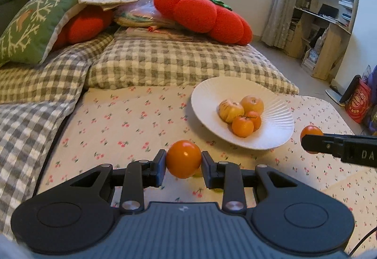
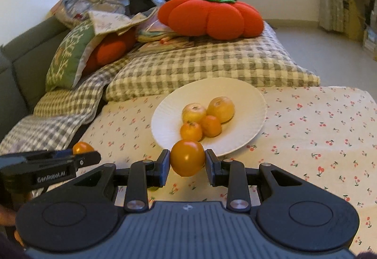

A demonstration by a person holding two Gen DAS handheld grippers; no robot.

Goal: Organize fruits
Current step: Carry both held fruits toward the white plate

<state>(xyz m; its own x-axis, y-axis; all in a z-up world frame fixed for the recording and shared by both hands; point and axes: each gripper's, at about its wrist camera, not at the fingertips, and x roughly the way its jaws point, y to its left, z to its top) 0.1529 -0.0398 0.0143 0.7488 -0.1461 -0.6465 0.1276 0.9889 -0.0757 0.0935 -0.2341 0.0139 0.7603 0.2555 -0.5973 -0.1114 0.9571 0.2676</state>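
Left tongs [image 1: 184,160] and right tongs [image 2: 187,161] each clamp one orange; risk: smooth fruit slipping before reaching the plate [image 2: 247,99].

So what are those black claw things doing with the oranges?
A person is tidying fruit, holding a claw in each hand. The left claw grips one orange fruit, and the right claw grips another orange fruit. Both hang above the cherry-print cloth, near the white plate. Four fruits already sit together on that plate. Neither held fruit is on it yet.
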